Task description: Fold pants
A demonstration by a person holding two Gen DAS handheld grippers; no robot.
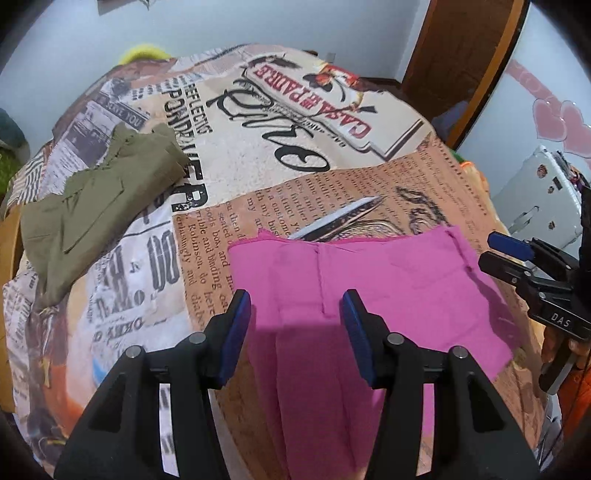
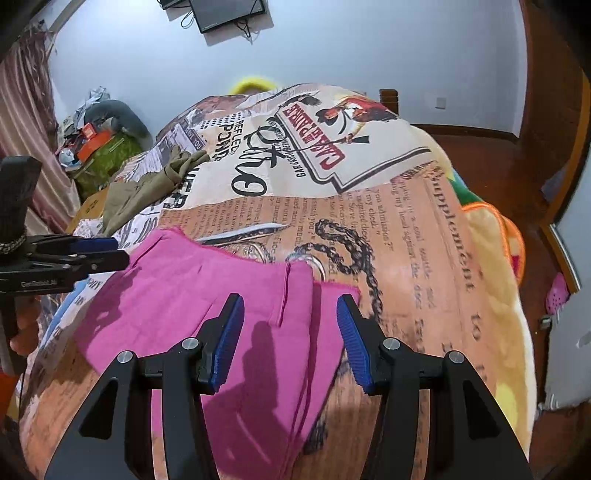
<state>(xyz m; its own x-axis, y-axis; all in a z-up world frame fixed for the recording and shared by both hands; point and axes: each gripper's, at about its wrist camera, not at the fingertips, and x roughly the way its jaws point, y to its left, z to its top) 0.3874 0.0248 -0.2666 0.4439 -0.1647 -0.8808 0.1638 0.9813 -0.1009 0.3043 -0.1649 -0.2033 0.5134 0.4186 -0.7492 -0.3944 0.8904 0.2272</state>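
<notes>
Pink pants (image 1: 332, 295), one pair, lying spread flat on the near part of a bed covered by a newspaper-print blanket (image 1: 295, 129); waistband edge turned toward the far side of the bed, a centre seam running down the cloth, legs trailing back under both cameras. Left gripper (image 1: 295, 321): black frame, blue ribbed pads, jaws standing wide apart, holding nothing, poised above the pants with the centre seam between its fingers; whether the tips touch the fabric cannot be told. Right gripper (image 2: 290, 332): same make, jaws likewise wide apart and empty, above the right-hand part of the pants near the edge of the cloth; contact with the fabric also cannot be told. Each gripper shows in the other's view at the frame edge, seen from the side, beside the outer edges of the pants. Olive-green garment (image 1: 92, 206), one, crumpled, lying on the blanket well apart from the pink pants, toward the far left of the bed. Yellow fuzzy item (image 2: 253, 84), partly hidden behind the far edge of the blanket. Dark screen (image 2: 227, 13) mounted on the pale blue wall, cables hanging below it. Pile of assorted clutter (image 2: 99, 136) at the far left beside a striped curtain (image 2: 29, 122). Brown wooden door frame (image 1: 461, 66) at the right. Pink heart decorations (image 1: 557, 122) on the surface beyond it.
</notes>
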